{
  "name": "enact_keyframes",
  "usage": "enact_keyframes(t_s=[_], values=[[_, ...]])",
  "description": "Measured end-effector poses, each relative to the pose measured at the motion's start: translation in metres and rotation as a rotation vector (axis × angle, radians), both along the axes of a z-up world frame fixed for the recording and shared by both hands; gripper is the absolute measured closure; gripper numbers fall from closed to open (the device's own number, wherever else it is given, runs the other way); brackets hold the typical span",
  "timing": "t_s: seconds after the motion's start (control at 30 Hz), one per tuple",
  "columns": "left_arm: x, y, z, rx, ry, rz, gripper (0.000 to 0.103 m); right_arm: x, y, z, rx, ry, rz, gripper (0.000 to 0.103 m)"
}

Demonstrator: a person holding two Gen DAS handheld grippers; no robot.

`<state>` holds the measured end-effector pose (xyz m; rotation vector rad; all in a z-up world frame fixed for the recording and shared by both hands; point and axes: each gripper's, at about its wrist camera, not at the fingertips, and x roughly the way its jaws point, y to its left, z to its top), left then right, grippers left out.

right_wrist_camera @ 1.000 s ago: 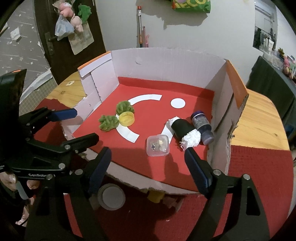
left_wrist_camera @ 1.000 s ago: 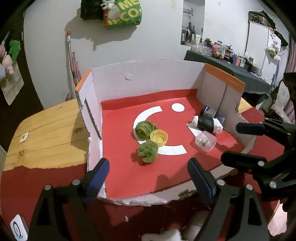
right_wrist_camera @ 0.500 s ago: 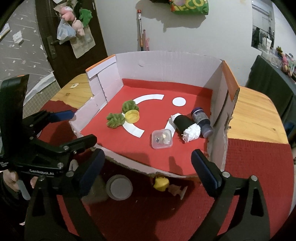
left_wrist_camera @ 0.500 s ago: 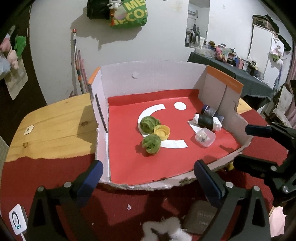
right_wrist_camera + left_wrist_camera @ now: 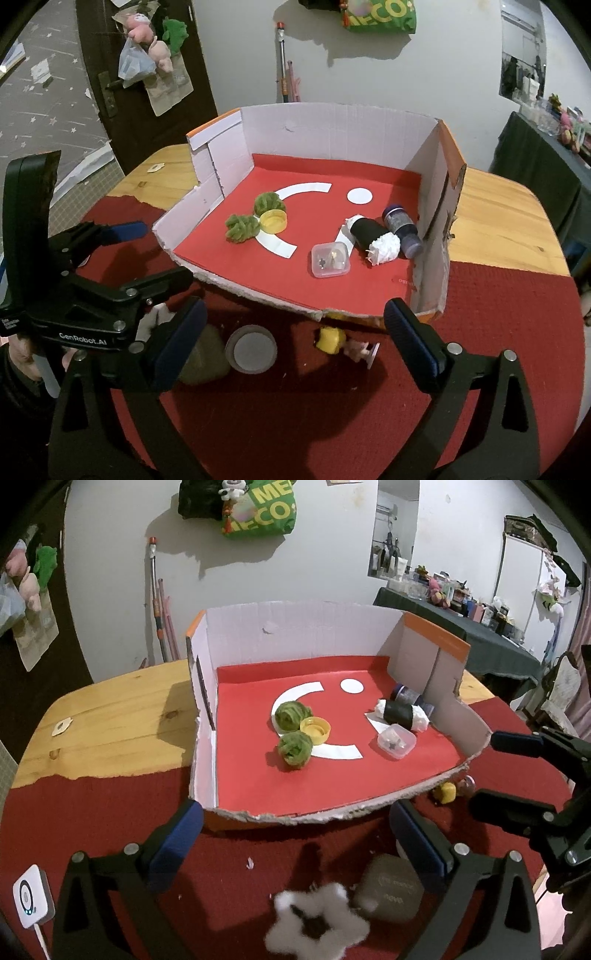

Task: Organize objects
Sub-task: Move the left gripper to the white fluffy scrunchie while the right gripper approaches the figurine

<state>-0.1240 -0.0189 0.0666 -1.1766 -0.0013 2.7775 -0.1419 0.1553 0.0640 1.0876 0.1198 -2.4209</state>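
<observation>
In the cardboard box (image 5: 295,638), two yarn balls (image 5: 293,714) flank a bottle cap (image 5: 315,730) on the left; a lidded container (image 5: 396,741), roll (image 5: 400,713) and jar (image 5: 406,693) sit right. A round lid (image 5: 251,348) lies before the box.

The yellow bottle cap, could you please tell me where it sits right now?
In both wrist views the yellow bottle cap lies inside the cardboard box, left of centre on its red floor, touching the two green yarn balls.
</observation>
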Motion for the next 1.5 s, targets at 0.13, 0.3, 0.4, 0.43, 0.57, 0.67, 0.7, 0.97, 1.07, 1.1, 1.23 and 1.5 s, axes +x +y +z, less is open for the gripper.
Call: enact_keyframes(t_s=[0.13, 0.3, 0.4, 0.43, 0.57, 0.67, 0.7, 0.97, 1.07, 1.1, 1.23, 1.5], values=[[0.007, 0.001, 0.002, 0.004, 0.005, 0.004, 0.0, 0.007, 0.0, 0.002, -0.001, 0.006, 0.003, 0.005], [0.017, 0.002, 0.004, 0.001, 0.014, 0.007, 0.0, 0.017, -0.001, 0.004, -0.004, 0.011, 0.007, 0.005], [0.024, 0.003, 0.006, -0.002, 0.021, 0.004, 0.0, 0.023, 0.0, 0.003, -0.008, 0.011, 0.009, 0.005], [0.026, 0.003, 0.006, -0.003, 0.023, 0.004, 0.0, 0.025, 0.0, 0.003, -0.009, 0.011, 0.009, 0.005], [0.033, 0.003, 0.004, -0.004, 0.019, 0.005, 0.0, 0.032, 0.001, 0.001, -0.005, 0.012, 0.01, 0.005], [0.039, 0.002, 0.001, -0.004, 0.014, 0.009, 0.0, 0.039, 0.0, -0.002, 0.001, 0.011, 0.015, 0.005], [0.041, 0.002, 0.0, -0.004, 0.012, 0.01, 0.0, 0.041, -0.001, -0.004, 0.004, 0.01, 0.018, 0.005], [0.054, 0.0, -0.015, -0.008, -0.009, -0.002, 0.0, 0.044, 0.005, -0.016, 0.017, 0.005, -0.004, 0.005], [0.059, -0.001, -0.021, -0.006, -0.02, -0.01, 0.0, 0.038, 0.014, -0.021, 0.011, -0.01, -0.036, 0.007], [0.059, -0.002, -0.023, -0.006, -0.022, -0.012, 0.0, 0.035, 0.017, -0.024, 0.008, -0.015, -0.049, 0.01], [0.063, -0.004, -0.03, -0.005, -0.035, -0.018, 0.0, 0.022, 0.025, -0.033, -0.007, -0.045, -0.088, 0.019], [0.065, -0.006, -0.04, -0.017, -0.041, -0.037, 0.0, 0.0, 0.031, -0.047, -0.024, -0.083, -0.132, 0.026]])
